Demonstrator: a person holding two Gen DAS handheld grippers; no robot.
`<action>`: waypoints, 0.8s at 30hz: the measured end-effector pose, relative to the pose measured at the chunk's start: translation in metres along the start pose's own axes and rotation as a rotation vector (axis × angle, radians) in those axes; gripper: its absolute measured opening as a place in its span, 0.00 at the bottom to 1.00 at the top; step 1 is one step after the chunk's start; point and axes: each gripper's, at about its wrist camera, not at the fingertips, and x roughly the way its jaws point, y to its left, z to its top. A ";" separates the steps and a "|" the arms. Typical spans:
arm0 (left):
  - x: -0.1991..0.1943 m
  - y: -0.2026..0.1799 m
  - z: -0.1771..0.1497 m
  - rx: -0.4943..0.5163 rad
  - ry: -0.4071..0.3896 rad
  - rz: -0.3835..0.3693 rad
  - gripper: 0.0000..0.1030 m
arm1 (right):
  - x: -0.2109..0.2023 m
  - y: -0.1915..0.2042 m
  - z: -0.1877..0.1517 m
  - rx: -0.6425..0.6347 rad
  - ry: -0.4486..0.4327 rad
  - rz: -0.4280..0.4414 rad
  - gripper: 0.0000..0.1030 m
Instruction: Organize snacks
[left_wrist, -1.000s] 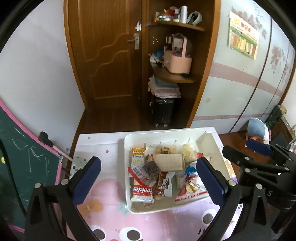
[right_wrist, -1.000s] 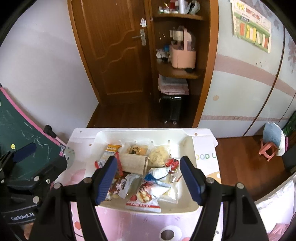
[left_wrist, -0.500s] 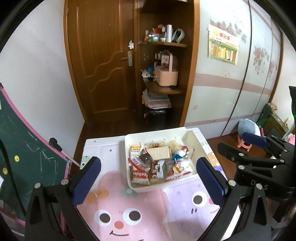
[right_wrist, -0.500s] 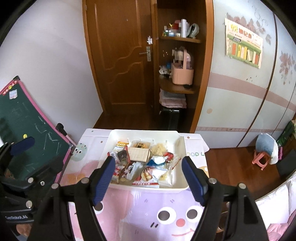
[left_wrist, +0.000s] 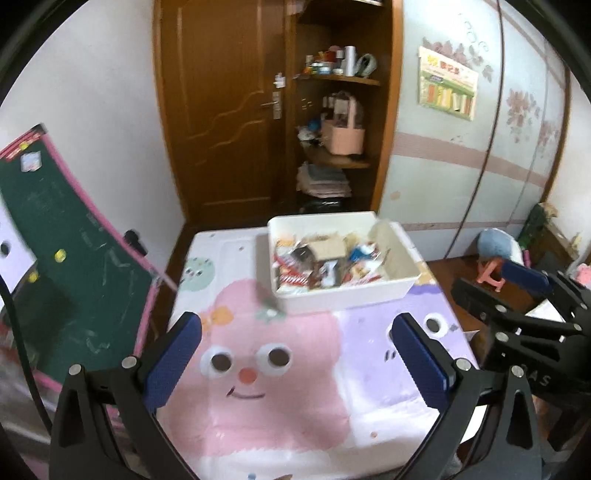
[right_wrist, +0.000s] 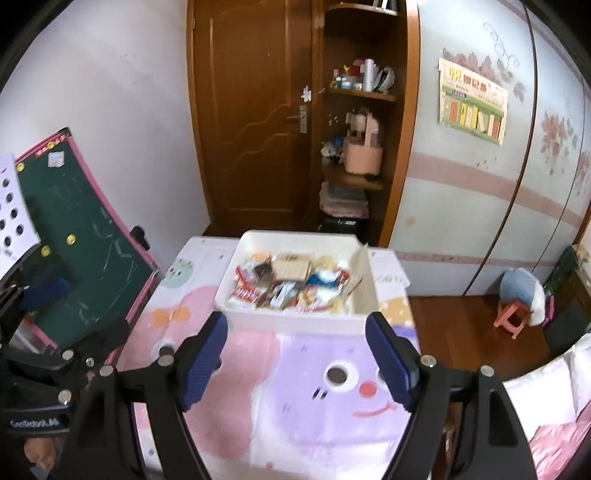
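Observation:
A white plastic bin (left_wrist: 347, 293) (right_wrist: 295, 320) stands at the far end of a small table covered by a pink and purple cartoon cloth (left_wrist: 280, 373) (right_wrist: 295, 398). Several wrapped snacks (left_wrist: 325, 266) (right_wrist: 288, 286) fill the bin in a loose heap. My left gripper (left_wrist: 295, 358) is open above the near part of the cloth, well short of the bin, with nothing between its blue pads. My right gripper (right_wrist: 297, 354) is also back from the bin, its jaws opening and empty. Each gripper shows at the edge of the other's view.
A green chalkboard with a pink frame (left_wrist: 70, 280) (right_wrist: 81, 240) leans at the table's left side. Behind the table are a brown door (left_wrist: 221, 110) and open wooden shelves holding a pink basket (left_wrist: 345, 134). A small pink stool (right_wrist: 511, 319) stands on the floor to the right.
Both grippers have drawn back from the bin toward the near end of the table, so the bin looks smaller and farther. The right gripper's jaws stand slightly wider.

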 end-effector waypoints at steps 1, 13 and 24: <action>-0.001 0.001 -0.008 -0.008 0.016 0.007 0.99 | 0.001 0.001 -0.008 0.015 0.019 0.013 0.76; 0.018 0.000 -0.057 -0.066 0.133 -0.004 0.99 | 0.005 0.006 -0.066 0.079 0.113 0.003 0.76; 0.030 -0.001 -0.063 -0.085 0.168 0.028 0.99 | 0.014 -0.002 -0.072 0.106 0.136 0.029 0.76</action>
